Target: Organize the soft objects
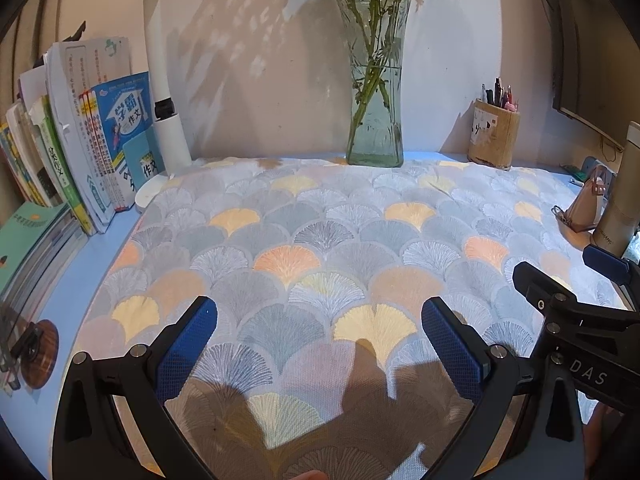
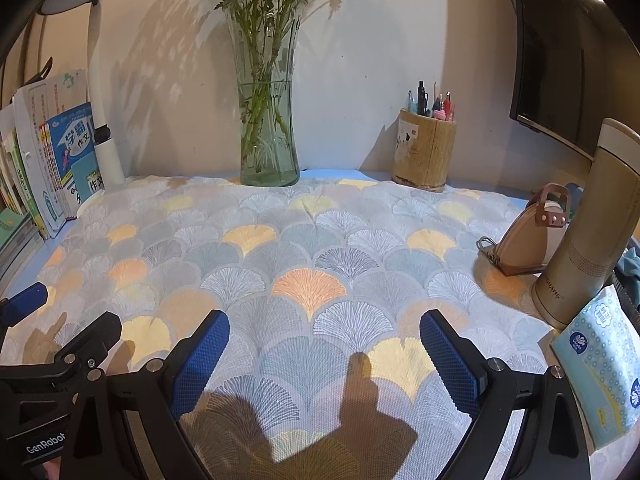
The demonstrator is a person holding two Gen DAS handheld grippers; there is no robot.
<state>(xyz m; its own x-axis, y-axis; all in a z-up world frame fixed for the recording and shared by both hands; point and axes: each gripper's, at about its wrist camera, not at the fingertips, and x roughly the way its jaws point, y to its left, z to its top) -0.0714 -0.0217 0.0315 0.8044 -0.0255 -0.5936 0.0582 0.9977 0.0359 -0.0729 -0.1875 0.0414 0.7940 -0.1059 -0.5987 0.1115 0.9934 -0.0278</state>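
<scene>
A cloth point(image 1: 320, 248) printed with grey, yellow and orange fan shapes lies spread flat over the blue desk; the same cloth point(image 2: 304, 264) fills the right wrist view. My left gripper point(image 1: 319, 320) hovers open just above its near part, blue pads wide apart, nothing between them. My right gripper point(image 2: 325, 332) is open too, over the cloth close to the right of the left one. The right gripper point(image 1: 568, 280) shows at the right edge of the left wrist view, and the left gripper point(image 2: 48, 320) shows at the lower left of the right wrist view.
A glass vase point(image 2: 269, 120) with flowers stands at the back centre. A wooden pen holder point(image 2: 424, 156), a small bag point(image 2: 528, 236), a beige flask point(image 2: 588, 232) and a tissue pack point(image 2: 600, 364) crowd the right side. Books point(image 1: 80, 152) and a white lamp point(image 1: 164, 92) line the left.
</scene>
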